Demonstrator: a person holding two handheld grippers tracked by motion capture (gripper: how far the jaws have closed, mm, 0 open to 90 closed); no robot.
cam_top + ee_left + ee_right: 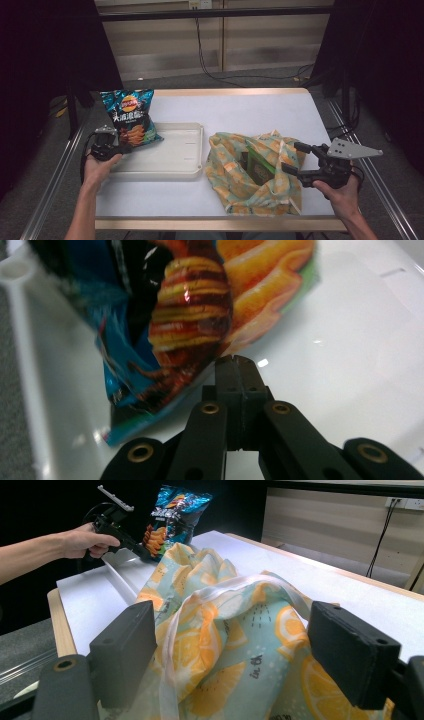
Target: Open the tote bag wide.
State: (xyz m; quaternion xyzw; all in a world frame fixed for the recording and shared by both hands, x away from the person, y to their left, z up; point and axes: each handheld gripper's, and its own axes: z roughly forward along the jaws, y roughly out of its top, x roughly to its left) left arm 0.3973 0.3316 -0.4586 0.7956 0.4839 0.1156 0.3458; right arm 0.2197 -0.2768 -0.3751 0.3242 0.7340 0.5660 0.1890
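A blue chip bag (129, 116) (172, 515) stands tilted over the left end of a white tray (172, 152) (350, 355). My left gripper (126, 148) (236, 361) is shut on the bag's lower edge (190, 330); it also appears far off in the right gripper view (136, 547). A pale green tote bag with orange-slice print (232, 172) (225, 630) lies crumpled at centre right, a green packet (260, 169) showing in its mouth. My right gripper (294, 157) (235, 652) is open at the tote's right edge, one jaw on each side of its white strap (200, 600), not pressing it.
The white table top (250, 112) runs to wooden edges at front and back. Metal rails flank both sides. Cables hang on the far wall behind the table.
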